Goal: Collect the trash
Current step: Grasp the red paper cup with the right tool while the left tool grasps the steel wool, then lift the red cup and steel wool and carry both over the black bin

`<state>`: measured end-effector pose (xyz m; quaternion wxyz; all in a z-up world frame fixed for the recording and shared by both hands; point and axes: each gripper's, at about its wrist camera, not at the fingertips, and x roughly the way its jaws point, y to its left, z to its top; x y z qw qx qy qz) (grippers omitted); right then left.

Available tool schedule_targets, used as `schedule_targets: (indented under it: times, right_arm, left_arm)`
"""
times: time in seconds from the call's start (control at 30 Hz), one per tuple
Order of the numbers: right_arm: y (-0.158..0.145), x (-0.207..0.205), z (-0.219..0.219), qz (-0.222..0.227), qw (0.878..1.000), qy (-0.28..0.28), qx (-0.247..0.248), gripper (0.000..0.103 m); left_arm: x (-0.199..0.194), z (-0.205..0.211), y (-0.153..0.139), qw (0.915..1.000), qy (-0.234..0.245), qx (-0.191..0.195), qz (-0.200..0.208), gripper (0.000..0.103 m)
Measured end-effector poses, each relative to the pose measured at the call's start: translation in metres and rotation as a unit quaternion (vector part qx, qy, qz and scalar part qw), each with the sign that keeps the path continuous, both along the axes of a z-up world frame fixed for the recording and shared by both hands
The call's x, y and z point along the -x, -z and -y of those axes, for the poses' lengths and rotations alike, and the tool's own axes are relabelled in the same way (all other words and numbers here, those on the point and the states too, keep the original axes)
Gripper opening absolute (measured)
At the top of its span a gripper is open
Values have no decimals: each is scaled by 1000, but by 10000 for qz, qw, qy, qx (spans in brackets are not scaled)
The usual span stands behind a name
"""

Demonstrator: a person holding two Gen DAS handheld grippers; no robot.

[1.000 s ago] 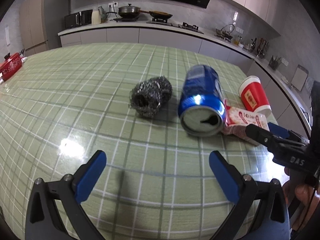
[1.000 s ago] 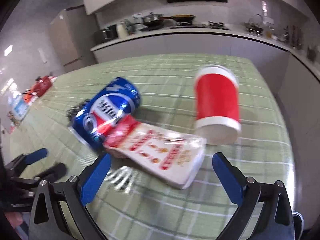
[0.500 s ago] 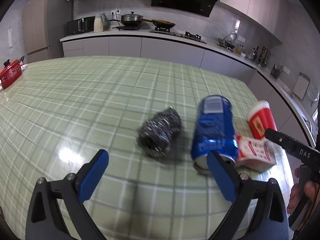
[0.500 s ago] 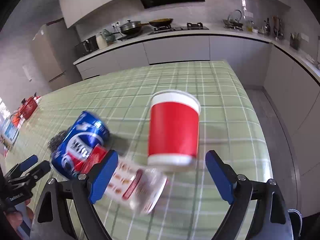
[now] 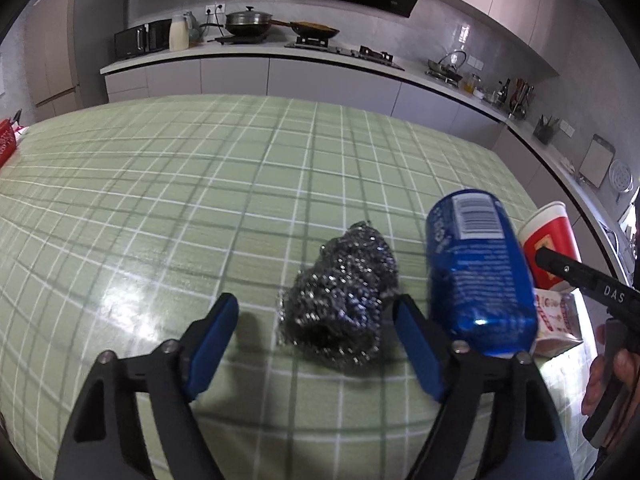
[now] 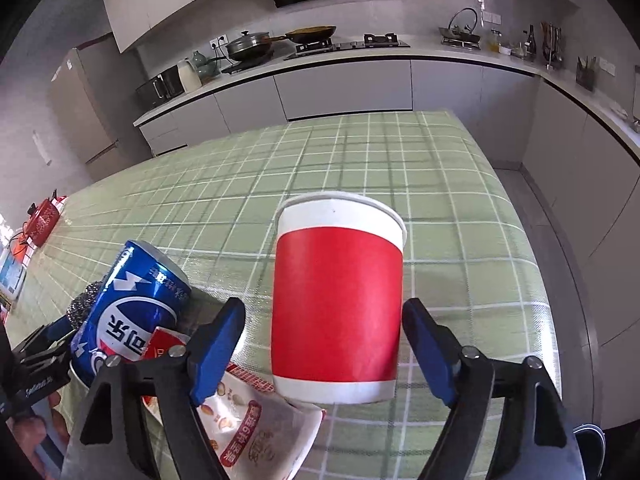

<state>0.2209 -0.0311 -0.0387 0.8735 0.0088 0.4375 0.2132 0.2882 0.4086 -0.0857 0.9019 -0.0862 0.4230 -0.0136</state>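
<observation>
Both tools closing, nothing gripped yet: left tool (image 5: 316,344) straddles springy, snag-prone steel scourer (image 5: 340,300) mid-frame, right tool (image 6: 324,344) brackets light, crushable paper cup (image 6: 338,304) — grip mid-wall gently.

Glossy metal can (image 5: 478,268), rough steel-wool scourer (image 5: 340,304).

Green checked table (image 5: 200,184), glossy under the light. On it, near the right edge in a close group: steel-wool scourer (image 5: 340,296), blue can (image 5: 476,272) lying on its side beside it, red paper cup (image 6: 338,300), printed snack packet (image 6: 256,432). Far off at the left edge, a red pot (image 6: 40,220).
</observation>
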Motion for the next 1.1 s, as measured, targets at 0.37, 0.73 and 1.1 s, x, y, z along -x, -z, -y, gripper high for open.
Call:
schedule_targets:
  times: [0.37,0.73,1.1]
  right_arm:
    - [-13,7,0,241,9997,37,61,56]
    - [-65,45,36,636,9979,-22,-68,56]
    - [-84,90,107,753,9971,-18,-123,56]
  left_arm:
    - [15,3,-18,9995,133,-178,235,36]
    - [55,34,-68,9971,162,-319,675,36]
    - [75,98,-83,9957,455,-228,776,36]
